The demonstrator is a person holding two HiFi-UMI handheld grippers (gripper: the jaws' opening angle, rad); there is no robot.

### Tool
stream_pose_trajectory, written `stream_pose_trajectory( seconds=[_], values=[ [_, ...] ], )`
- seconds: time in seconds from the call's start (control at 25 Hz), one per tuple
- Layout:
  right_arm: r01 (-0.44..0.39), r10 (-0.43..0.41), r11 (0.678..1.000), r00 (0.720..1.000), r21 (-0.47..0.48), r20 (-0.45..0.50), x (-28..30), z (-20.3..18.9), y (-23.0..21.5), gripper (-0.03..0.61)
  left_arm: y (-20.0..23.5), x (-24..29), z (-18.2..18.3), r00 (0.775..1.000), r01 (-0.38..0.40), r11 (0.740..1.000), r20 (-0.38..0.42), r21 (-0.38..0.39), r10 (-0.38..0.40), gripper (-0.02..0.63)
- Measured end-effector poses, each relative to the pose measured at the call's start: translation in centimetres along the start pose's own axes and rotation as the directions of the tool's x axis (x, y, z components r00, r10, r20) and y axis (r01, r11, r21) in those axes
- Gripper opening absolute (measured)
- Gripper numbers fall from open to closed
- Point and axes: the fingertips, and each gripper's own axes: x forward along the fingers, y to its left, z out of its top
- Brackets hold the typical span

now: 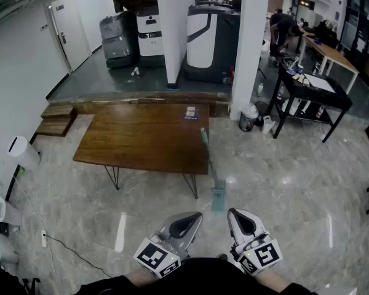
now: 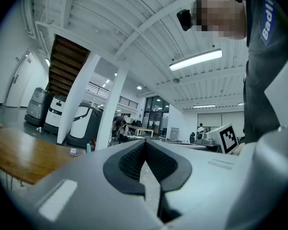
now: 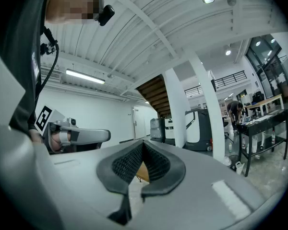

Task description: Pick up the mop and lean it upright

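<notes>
The mop (image 1: 214, 177) is on the pale marble floor (image 1: 295, 201), right in front of the two grippers. Its flat greenish head is down on the floor and its thin handle runs away from the person, up to the near right corner of the wooden table (image 1: 141, 137). From the head view I cannot tell if the handle leans on the table edge or only passes beside it. No gripper touches the mop; both are held near the person's body, a little apart from the mop head. The left gripper (image 1: 195, 216) has its jaws pressed together with nothing between them, and the left gripper view shows the dark pads meeting at their tips. The right gripper (image 1: 234, 212) is pressed together in the same way and is also empty. On the far side of the table top lies a small blue and white box (image 1: 192, 112). Behind the table stand two white pillars (image 1: 175, 29), with a large floor-cleaning machine (image 1: 212, 35) between them. At the right there is a black table (image 1: 313, 94), and a white bin (image 1: 249, 117) stands at the foot of the right pillar.
</notes>
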Motion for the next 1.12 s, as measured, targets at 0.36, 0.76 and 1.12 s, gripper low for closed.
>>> stream_pose_trajectory(
  seconds=[0.36, 0.76, 1.12],
  values=[
    [-0.017, 0.017, 1.0, 1.0, 0.007, -0.006, -0.2, 0.0, 0.6, 0.003, -0.4, -0.2, 0.1, 1.0, 0.005, 1.0, -0.003, -0.004, -0.005, 0.009],
    [-0.019, 0.019, 0.999, 1.0, 0.035, -0.006, -0.5, -0.2, 0.1, 0.005, -0.6, 0.4, -0.1, 1.0, 0.006, 1.0, -0.002, -0.02, -0.006, 0.009],
    [-0.014, 0.014, 0.999, 1.0, 0.046, -0.013, -1.1, -1.2, -0.7, 0.005, -1.2, 1.2, -1.6, 1.0, 0.022, 0.999, 0.007, -0.03, -0.022, 0.009]
  ],
)
